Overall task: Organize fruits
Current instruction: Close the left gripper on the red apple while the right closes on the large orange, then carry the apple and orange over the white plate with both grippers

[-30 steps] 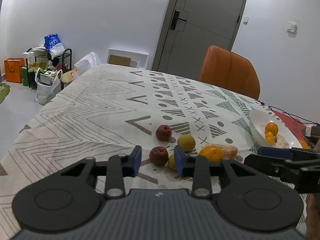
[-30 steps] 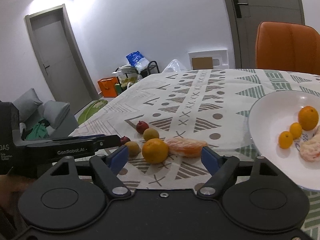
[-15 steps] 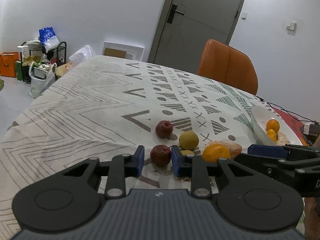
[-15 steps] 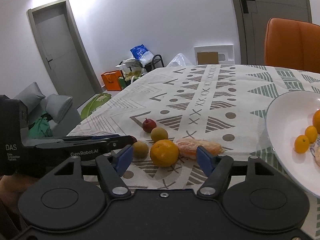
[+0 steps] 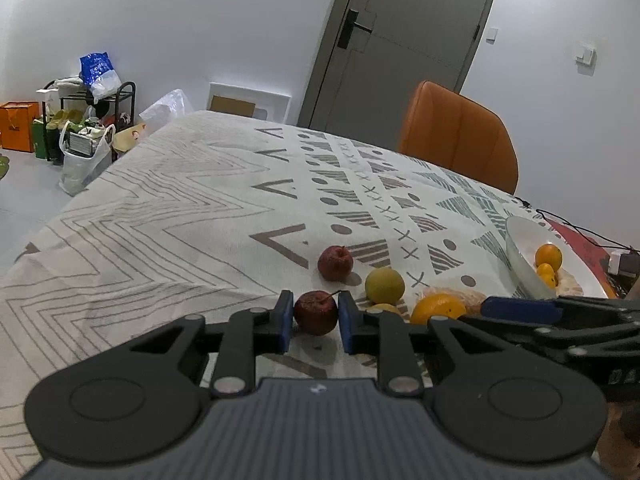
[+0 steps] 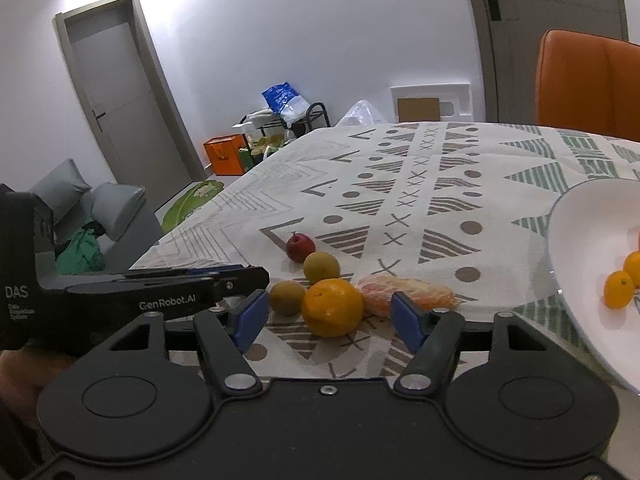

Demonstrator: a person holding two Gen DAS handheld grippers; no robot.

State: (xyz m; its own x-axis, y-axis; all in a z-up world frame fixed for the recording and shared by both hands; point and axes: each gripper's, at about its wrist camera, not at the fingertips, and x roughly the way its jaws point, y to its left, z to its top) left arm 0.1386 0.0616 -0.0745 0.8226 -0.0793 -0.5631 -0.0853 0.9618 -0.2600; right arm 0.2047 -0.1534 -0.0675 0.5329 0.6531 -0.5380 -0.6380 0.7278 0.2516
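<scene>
Blue-padded left gripper (image 5: 314, 322) closed on a dark red apple (image 5: 316, 312), fingers (image 5: 285, 320) pinching it on both flanks; fruit low on the patterned cloth of the counter (image 5: 180, 216), stem tilted toward the right pad. Second red apple (image 5: 335, 263) farther back, apart from the first. Yellow-green round fruit (image 5: 385, 285) to the right of that apple, another yellowish fruit (image 5: 385, 309) partly hidden behind the right finger. Orange (image 5: 438, 307) just beyond, with peeled orange segments (image 5: 468, 298) touching it at the rear.

Right gripper (image 6: 327, 318) with fingers (image 6: 251, 316) spread on either side of the orange (image 6: 332, 307) and closing, pads clear of the peel on both sides. Brownish-green fruit (image 6: 287, 298) just left of the orange, near the left pad; second such fruit (image 6: 321, 266) behind, beside the far red apple (image 6: 300, 248). Peeled segments (image 6: 404, 294) at the orange's right, partly covered by the right pad. Left gripper's black body (image 6: 120, 300) across the left of this view.

White plate (image 5: 520, 256) at the counter's right edge, holding a larger orange (image 5: 548, 257) and small oranges (image 5: 547, 274); in the right wrist view, plate rim (image 6: 560, 240) and two small oranges (image 6: 619, 289) visible. Orange chair (image 5: 460, 136) behind the counter, grey door (image 5: 400, 40) beyond.
</scene>
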